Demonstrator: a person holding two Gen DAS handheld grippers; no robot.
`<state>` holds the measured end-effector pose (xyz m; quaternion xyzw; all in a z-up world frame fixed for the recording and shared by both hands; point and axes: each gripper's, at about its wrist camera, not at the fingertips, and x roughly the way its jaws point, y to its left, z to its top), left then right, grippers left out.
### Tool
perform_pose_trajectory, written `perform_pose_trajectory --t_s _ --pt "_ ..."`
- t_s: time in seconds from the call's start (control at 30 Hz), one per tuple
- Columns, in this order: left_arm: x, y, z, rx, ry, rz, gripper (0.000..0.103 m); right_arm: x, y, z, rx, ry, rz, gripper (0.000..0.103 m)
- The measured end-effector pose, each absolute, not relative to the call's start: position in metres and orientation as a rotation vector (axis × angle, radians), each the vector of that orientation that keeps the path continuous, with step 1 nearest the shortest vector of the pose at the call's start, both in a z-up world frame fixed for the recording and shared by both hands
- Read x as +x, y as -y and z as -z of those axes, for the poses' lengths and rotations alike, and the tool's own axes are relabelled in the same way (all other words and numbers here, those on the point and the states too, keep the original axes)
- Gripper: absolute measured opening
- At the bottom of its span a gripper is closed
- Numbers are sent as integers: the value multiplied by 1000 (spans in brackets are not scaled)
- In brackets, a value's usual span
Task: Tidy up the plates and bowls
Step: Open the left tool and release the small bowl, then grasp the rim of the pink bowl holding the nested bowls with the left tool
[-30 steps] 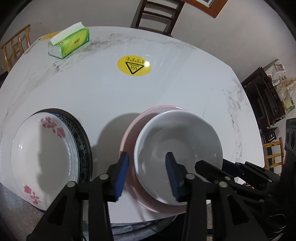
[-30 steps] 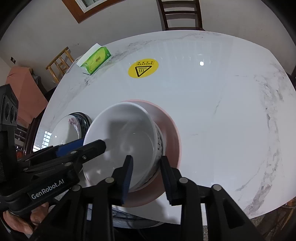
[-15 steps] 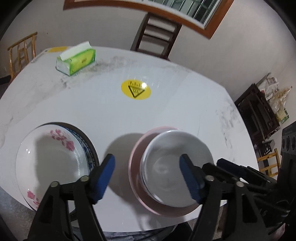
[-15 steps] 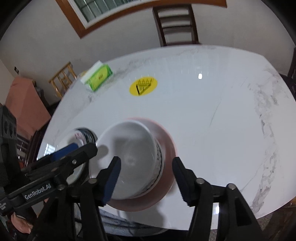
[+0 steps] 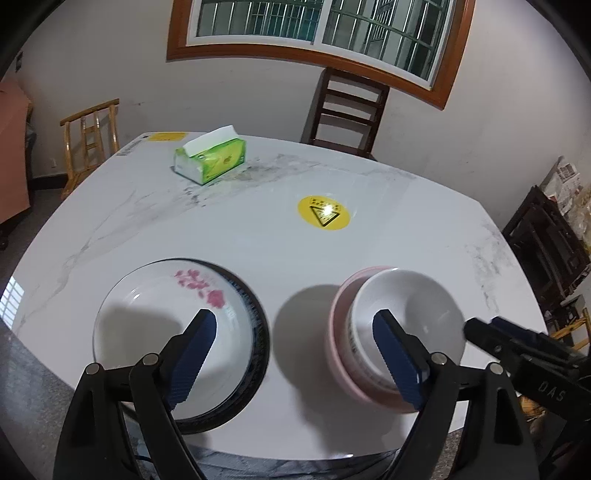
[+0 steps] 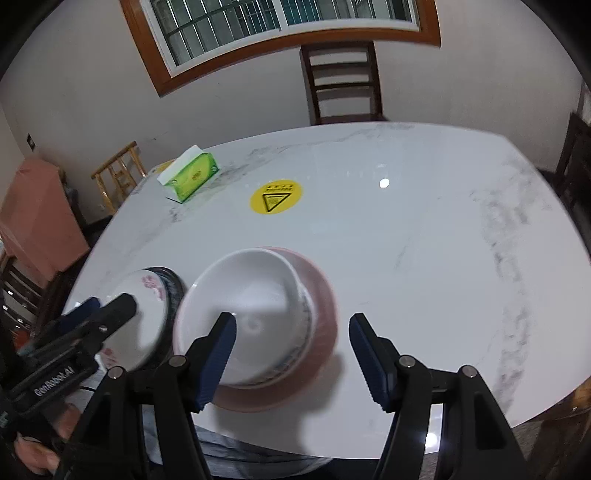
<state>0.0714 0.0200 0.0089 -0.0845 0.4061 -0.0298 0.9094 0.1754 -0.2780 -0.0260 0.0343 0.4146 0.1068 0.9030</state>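
1. The left gripper (image 5: 293, 349) hung above the near edge of the marble worktop (image 5: 258, 236), its jaws spread wide and opening further, with only bare worktop in the gap between them; neither blue pad touched any dish.
2. The right gripper (image 6: 291, 354) was also apart and opening. The white bowl (image 6: 255, 295) showed partly between its pads, but no pad pressed on it.
3. That white bowl (image 5: 410, 314) sat nested in a pink bowl (image 5: 341, 332), the pair resting on the worktop at about 4 o'clock in the left wrist view, partly behind the left gripper's right-hand finger.
4. A white plate with pink flowers (image 5: 155, 314) lay on top of a dark-rimmed plate (image 5: 258, 332) at about 8 o'clock in the same view, apart from the bowls with a strip of worktop between the two stacks.
5. A round yellow warning sticker (image 5: 323, 212) sat near the middle of the worktop.
6. A green tissue box (image 5: 210, 158) stood towards 11 o'clock, near the far edge.
7. A dark wooden chair (image 5: 345, 110) stood beyond the worktop at 12 o'clock, below a barred window (image 5: 314, 26).
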Motion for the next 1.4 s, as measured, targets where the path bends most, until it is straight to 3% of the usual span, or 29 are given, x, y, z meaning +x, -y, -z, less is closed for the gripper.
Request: perform_pose_trajectory --t_s 0.3,0.43,0.7,1.03,1.3,1.4 --pt "84 -41 16 -432 -1026 160 83 175 314 33 124 -928 -128 65" --pt "96 -42 23 -505 -1114 144 66 181 321 43 145 -992 -121 65" --pt "107 -38 33 -543 -1206 117 60 190 326 65 208 -1082 -148 65" --pt "125 -27 53 -505 -1292 96 38 209 316 79 155 -1156 -119 65" --pt "133 -19 64 -460 -1338 115 31 226 305 91 85 -1214 -117 64" --pt "135 -16 63 -448 -1334 120 30 236 307 95 114 -1253 -140 59"
